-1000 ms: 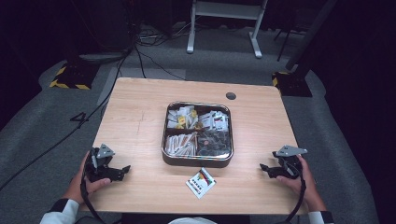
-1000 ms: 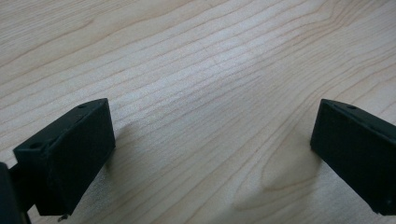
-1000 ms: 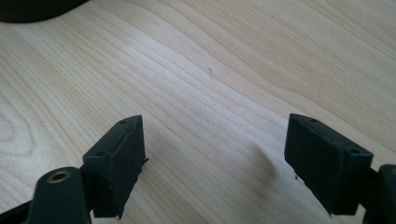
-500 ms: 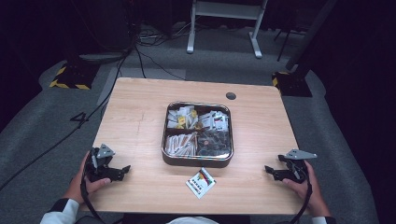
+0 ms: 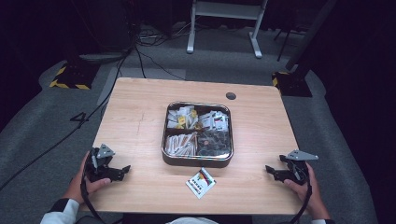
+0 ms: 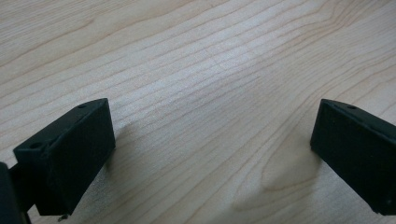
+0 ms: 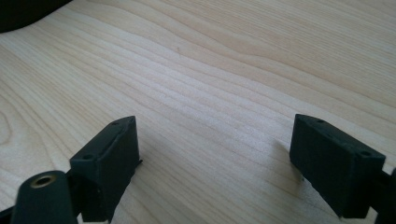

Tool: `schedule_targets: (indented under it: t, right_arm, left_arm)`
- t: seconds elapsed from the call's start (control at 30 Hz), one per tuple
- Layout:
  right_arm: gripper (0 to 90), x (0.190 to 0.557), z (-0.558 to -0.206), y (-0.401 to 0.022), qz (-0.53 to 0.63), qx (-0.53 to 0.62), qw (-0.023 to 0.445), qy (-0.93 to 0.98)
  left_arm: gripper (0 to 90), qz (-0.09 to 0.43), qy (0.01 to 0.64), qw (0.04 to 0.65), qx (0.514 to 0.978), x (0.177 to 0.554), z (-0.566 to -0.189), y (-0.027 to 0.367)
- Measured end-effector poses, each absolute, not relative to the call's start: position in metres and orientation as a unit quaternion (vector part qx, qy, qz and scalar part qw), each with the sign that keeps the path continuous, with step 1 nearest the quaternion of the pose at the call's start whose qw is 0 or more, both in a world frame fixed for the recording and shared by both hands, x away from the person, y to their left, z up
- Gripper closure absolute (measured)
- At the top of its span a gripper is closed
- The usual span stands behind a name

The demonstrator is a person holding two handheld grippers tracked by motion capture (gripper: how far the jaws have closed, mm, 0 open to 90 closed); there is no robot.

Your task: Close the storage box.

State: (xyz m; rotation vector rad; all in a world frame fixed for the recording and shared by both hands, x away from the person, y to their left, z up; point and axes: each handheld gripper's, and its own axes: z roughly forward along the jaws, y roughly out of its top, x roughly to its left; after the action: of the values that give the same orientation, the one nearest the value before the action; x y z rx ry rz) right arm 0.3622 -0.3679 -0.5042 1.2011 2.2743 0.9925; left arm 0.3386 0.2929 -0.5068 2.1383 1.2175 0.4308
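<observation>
On the near left corner of the bench (image 5: 140,112), well to the left of the metal tray (image 5: 166,135), the left gripper (image 5: 122,171) rests in the person's left hand (image 5: 81,179), its tips pointing toward the tray's side of the bench. Its own view shows the left gripper (image 6: 212,154) with both black jaws spread wide apart above bare wood grain, nothing between them. A grey three-cornered plate (image 5: 105,150) sits on top of it, and its cable trails off the near edge.

At the bench's middle stands the tray, square with rounded corners and split into four compartments. The two far compartments hold small white and yellow packets, the near left one holds striped sachets, and the near right one holds dark small pieces I cannot identify. Just in front of the tray, apart from its wall, a loose printed packet (image 5: 201,182) lies flat on the wood. Beyond the tray, toward the far edge, is a small dark round disc (image 5: 230,95).

Well to the right of the tray, near the bench's right edge, the right gripper (image 5: 270,171) is held in the right hand (image 5: 308,189), tips aimed toward the tray. In its own view the right gripper (image 7: 215,154) has its jaws released and wide, with only wood beneath them.
</observation>
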Motion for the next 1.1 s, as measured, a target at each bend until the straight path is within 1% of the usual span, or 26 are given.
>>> schedule_targets:
  t: [1.1]
  right_arm:
    - [15.3, 0.3659, -0.5043, -0.3662, 0.351, 0.435, 0.194, 0.806]
  left_arm:
    - [0.1, 0.161, 0.459, 0.317, 0.814, 0.3413, -0.5069, 0.2921]
